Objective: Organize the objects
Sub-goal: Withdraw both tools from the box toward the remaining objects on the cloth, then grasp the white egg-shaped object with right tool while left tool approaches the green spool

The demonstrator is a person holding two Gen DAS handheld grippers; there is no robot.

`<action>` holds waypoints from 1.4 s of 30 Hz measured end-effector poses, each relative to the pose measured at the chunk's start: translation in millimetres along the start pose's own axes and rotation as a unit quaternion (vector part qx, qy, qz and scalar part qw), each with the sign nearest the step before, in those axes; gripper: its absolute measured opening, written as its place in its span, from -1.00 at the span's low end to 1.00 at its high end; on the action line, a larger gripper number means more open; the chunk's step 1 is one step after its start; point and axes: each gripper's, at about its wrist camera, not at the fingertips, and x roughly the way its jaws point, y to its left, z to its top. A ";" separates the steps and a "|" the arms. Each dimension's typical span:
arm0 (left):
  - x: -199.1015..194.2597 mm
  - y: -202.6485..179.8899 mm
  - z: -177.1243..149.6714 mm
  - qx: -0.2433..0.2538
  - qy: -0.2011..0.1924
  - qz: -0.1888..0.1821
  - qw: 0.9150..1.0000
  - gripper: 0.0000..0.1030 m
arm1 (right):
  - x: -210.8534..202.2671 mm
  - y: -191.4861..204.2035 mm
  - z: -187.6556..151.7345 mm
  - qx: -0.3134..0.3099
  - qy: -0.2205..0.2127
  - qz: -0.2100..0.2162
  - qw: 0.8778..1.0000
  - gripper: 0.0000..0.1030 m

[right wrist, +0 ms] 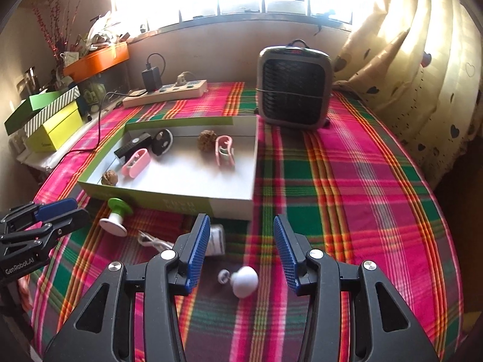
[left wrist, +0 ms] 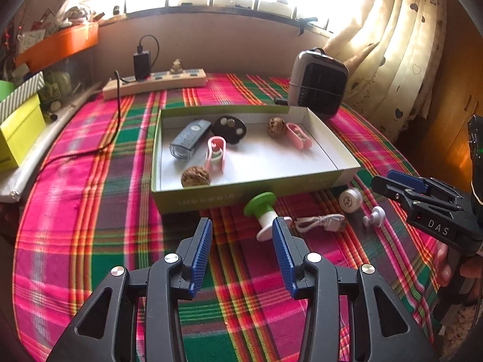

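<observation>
Spool, green-capped white plastic [left wrist: 262, 214], lay on the plaid tabletop [left wrist: 90, 211] touching your left hand-held gripper [left wrist: 242, 250], pads apart; it could roll away. Right view: your right hand-held gripper [right wrist: 241, 252] gaped over the round white hook [right wrist: 244, 280], likely to skid.

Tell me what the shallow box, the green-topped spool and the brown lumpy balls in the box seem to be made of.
Shallow box: looks like thin cardboard, with a matte white inside, a printed green outside and folded walls.
Green-topped spool: probably moulded plastic, smooth with a slight sheen.
Brown lumpy balls: likely walnut shells, going by the wrinkled, dull, woody surface; the blur leaves it uncertain.
</observation>
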 end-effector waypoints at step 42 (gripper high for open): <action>34.9 -20.1 -1.4 0.000 0.050 -0.006 0.999 -0.15 | 12.8 -7.8 -27.6 -0.011 0.047 0.026 0.999 -0.11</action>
